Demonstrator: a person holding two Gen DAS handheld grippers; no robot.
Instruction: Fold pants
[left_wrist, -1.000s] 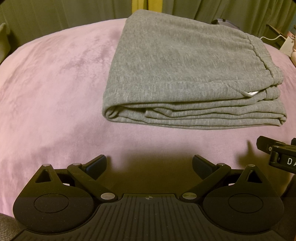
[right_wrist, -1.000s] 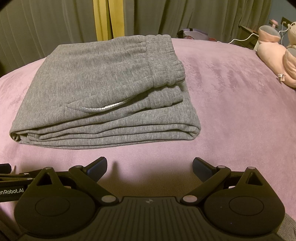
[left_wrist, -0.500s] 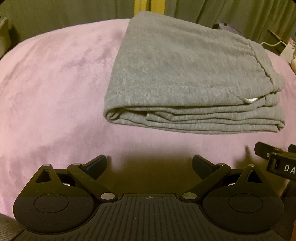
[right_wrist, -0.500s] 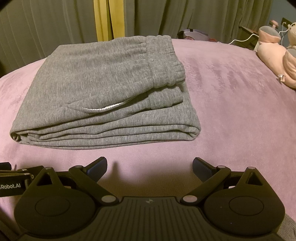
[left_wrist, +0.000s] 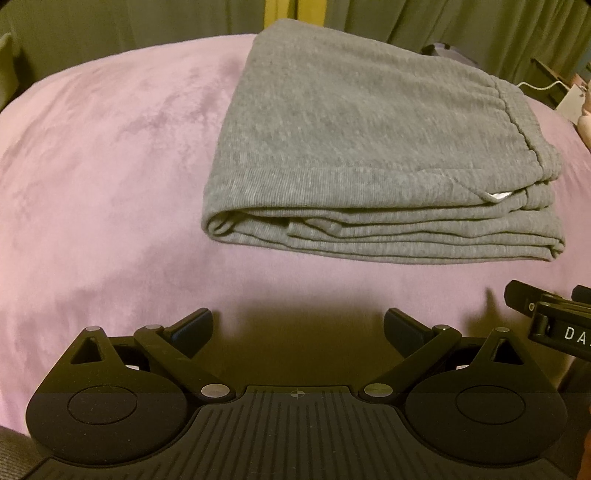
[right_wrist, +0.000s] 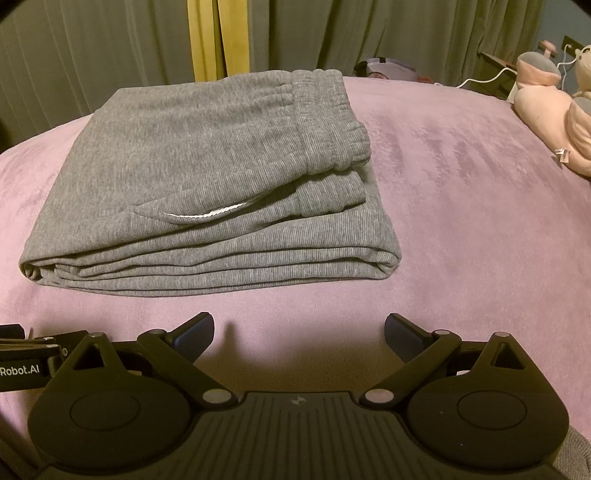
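Several layers of grey sweatpants (left_wrist: 369, 147) sit stacked in a tidy rectangle on the pink plush bedspread (left_wrist: 110, 166), toward its far side in front of the green curtains (right_wrist: 92, 55), with the elastic waistband (right_wrist: 325, 122) on top at the right-hand end and a white drawstring (right_wrist: 207, 213) peeping from the near edge. Both claws hang back over the near part of the bed, well apart from the bundle: the left gripper (left_wrist: 298, 328) has its jaws spread wide with nothing between them, and the right gripper (right_wrist: 299, 328) is the same, wide and empty. To my eye the fold looks finished. The cloth seems a soft, thick knit, limp and light, not slippery on that plush, so the stack would sag and slide apart if pinched by one layer. Were it to be moved, I'd take it by the rounded folded edge on the left, biting through all the layers, and support the waistband end too. A pink plush toy (right_wrist: 546, 122) lies off to the right.
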